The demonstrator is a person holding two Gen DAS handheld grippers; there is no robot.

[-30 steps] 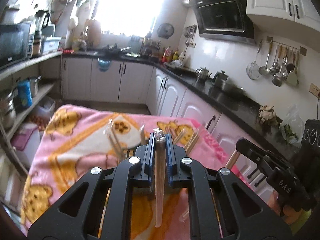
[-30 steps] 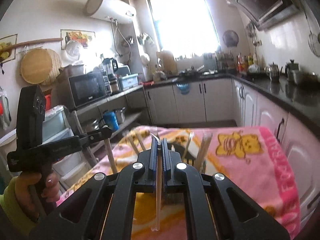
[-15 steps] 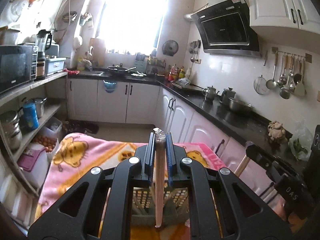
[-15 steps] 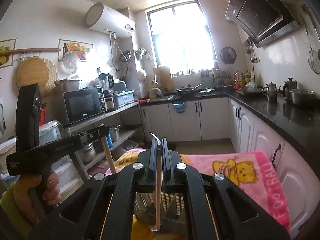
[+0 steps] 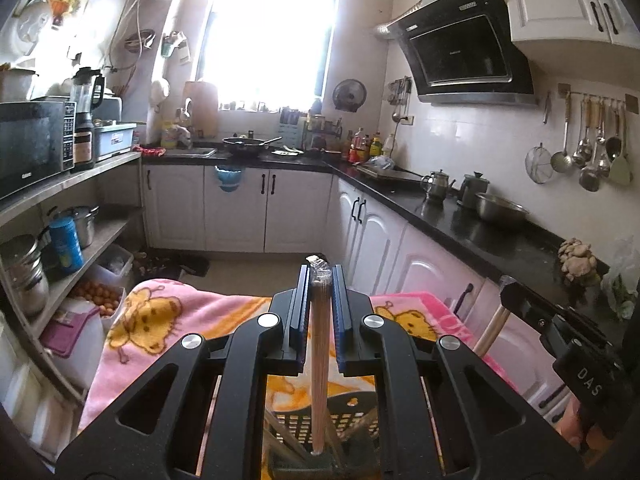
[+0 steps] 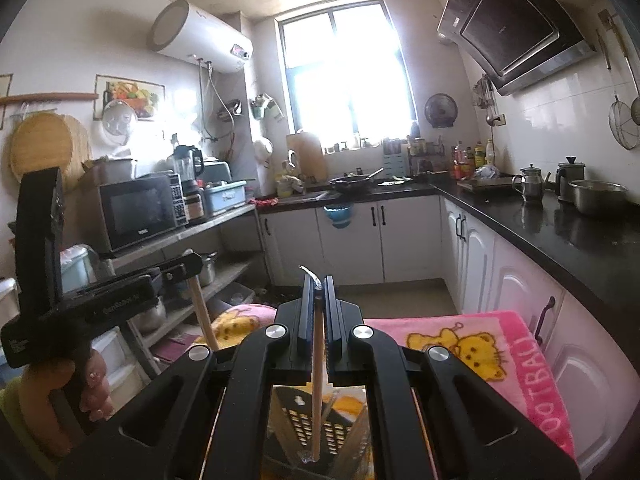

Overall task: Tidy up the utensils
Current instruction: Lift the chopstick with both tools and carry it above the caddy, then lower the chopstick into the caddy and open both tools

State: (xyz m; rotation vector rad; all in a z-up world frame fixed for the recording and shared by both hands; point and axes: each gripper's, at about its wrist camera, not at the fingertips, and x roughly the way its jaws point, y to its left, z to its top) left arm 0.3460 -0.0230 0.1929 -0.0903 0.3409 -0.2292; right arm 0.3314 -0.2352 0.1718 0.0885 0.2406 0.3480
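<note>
My left gripper [image 5: 320,276] is shut on a plastic-wrapped bundle of wooden chopsticks [image 5: 319,364], held upright with its lower end in a dark perforated utensil basket [image 5: 352,416]. My right gripper [image 6: 317,284] is shut on a thinner wrapped pair of chopsticks [image 6: 317,380], its lower end over the same basket [image 6: 300,424]. Other chopsticks lean inside the basket. Each gripper shows in the other's view, the right one [image 5: 506,286] and the left one [image 6: 190,260], both holding wooden sticks.
The basket stands on a table under a pink and yellow cartoon blanket [image 5: 148,316]. White cabinets and a black counter [image 5: 480,232] run along the right. Open shelves with a microwave [image 6: 136,212] and pots stand at the left.
Both grippers have tilted up and risen, so the table has dropped low in view. The chopstick bundles now stand upright with their lower ends at the basket.
</note>
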